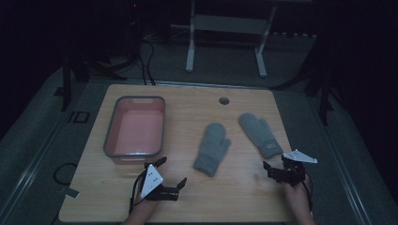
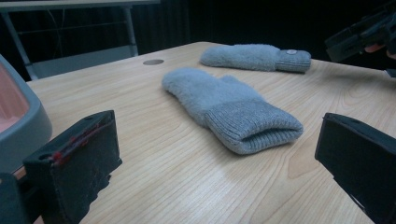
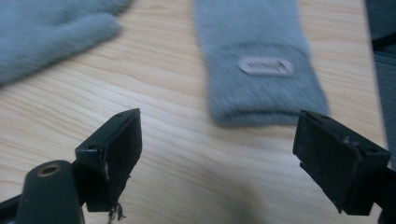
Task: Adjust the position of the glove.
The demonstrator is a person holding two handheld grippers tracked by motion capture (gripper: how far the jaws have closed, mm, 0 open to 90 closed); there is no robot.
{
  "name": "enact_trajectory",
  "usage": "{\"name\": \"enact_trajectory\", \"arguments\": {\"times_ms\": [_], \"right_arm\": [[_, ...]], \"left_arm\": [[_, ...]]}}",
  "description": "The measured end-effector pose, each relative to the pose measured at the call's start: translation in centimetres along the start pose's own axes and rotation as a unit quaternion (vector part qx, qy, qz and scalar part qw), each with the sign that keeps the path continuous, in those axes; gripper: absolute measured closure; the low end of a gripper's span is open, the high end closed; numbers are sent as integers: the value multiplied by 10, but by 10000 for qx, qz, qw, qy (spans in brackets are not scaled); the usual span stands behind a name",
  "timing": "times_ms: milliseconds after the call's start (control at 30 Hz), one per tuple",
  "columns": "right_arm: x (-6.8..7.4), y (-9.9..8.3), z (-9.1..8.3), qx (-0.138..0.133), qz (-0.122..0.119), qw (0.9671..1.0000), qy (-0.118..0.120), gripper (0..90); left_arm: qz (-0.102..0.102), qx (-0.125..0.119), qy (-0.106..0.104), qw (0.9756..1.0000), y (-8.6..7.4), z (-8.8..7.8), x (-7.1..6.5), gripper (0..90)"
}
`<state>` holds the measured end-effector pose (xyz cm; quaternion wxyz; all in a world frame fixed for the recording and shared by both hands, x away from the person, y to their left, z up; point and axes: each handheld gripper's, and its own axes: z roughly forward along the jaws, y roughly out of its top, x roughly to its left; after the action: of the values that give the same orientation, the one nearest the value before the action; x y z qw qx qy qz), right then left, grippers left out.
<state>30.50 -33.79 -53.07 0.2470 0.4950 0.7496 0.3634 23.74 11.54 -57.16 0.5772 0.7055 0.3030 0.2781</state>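
The work in hand looks like picking up the two grey mittens, probably to drop them in the pink tub (image 1: pixel 135 131), and neither is gripped yet.

The right gripper (image 1: pixel 278 169) hovers with its jaws spread wide and empty. In the right gripper view the labelled mitten (image 3: pixel 261 70) lies just ahead of the fingers (image 3: pixel 119 154), its ribbed cuff pointing back at them and sitting closer to the right-hand finger than the left. To take it cleanly, the person should shift the gripper a little toward that side so the cuff sits centred between the fingers, lower until the pads brush the wooden table (image 1: pixel 234 197), then close across the cuff's doubled edge, where the knit is thickest and least likely to slip.

The left gripper (image 1: pixel 171 174) also stands wide open, holding nothing. In the left gripper view the nearer mitten (image 2: pixel 233 109) rests ahead of and between its fingers (image 2: pixel 74 163), open cuff turned toward the right-hand finger, while the tub's grey rim sits just outside the left-hand finger. A forward reach, angled slightly away from the tub, would likely avoid knocking that rim. Pinching both cuff layers together should stop the mitten from sagging open when lifted.
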Motion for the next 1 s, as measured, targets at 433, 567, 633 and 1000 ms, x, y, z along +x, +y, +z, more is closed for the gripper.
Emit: {"name": "enact_trajectory", "arguments": {"times_ms": [433,567,633,1000], "right_arm": [[19,39,6,-172,-439,9978,472,140],[25,49,11,-163,-569,9959,677,140],[28,53,14,-180,-661,9948,760,140],[56,73,37,-264,-1070,9849,1339,140]], "left_arm": [[-40,4,10,10000,0,0,1,2],[-42,5,10,10000,0,0,1,2],[-61,5,7,10000,0,0,1,2],[-76,13,-1,10000,0,0,2,2]]}}
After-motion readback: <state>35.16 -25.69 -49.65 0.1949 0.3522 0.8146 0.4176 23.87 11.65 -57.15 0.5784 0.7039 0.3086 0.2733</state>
